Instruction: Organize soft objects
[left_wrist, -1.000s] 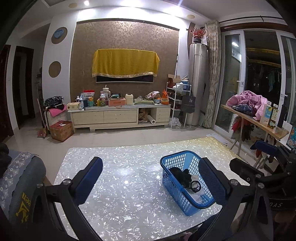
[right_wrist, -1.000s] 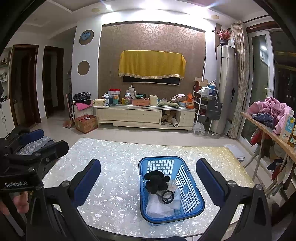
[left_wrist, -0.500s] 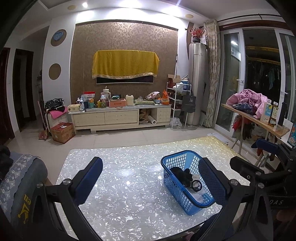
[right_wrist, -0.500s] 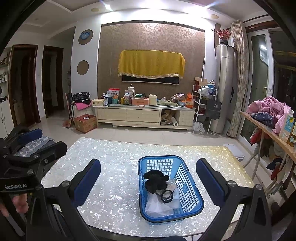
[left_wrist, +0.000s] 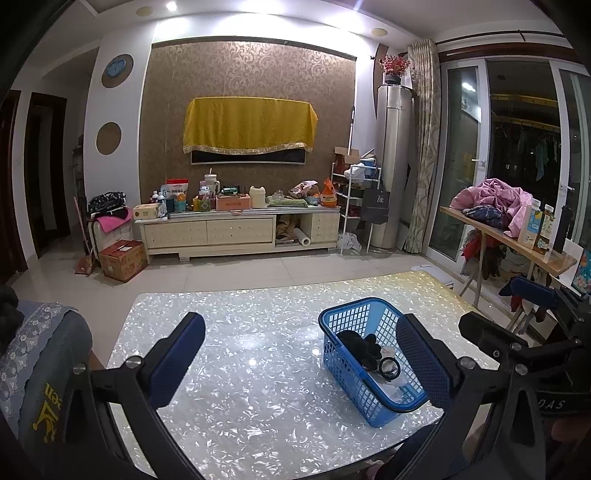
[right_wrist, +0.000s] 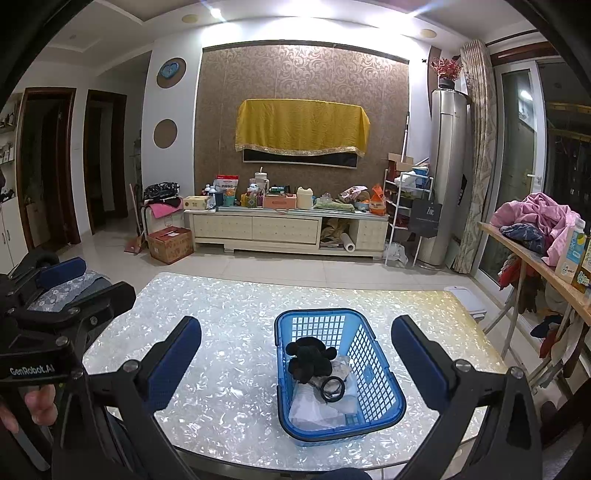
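A blue plastic basket (right_wrist: 384, 391) (left_wrist: 334, 328) stands on the pearly white table (right_wrist: 229, 332) (left_wrist: 240, 332). Inside it lie a black plush toy (right_wrist: 310, 358) (left_wrist: 360, 343), a black ring (right_wrist: 332, 387) (left_wrist: 389, 367) and crumpled white wrapping (right_wrist: 317, 406). My right gripper (right_wrist: 295, 354) is open and hangs above the table's near edge, its blue pads either side of the basket. My left gripper (left_wrist: 303, 350) is open too, left of the basket; its right finger (left_wrist: 421, 354) hides part of the basket. Neither holds anything.
A blue-grey cushioned chair (left_wrist: 33, 354) stands at the table's left. A wooden side table (right_wrist: 535, 258) with pink laundry (right_wrist: 543, 214) and bottles is on the right. A cluttered TV cabinet (right_wrist: 288, 225) lines the far wall. A hand (right_wrist: 37, 402) grips the left tool.
Both grippers have barely moved; the views drifted slightly. The basket and its contents stay as they were.
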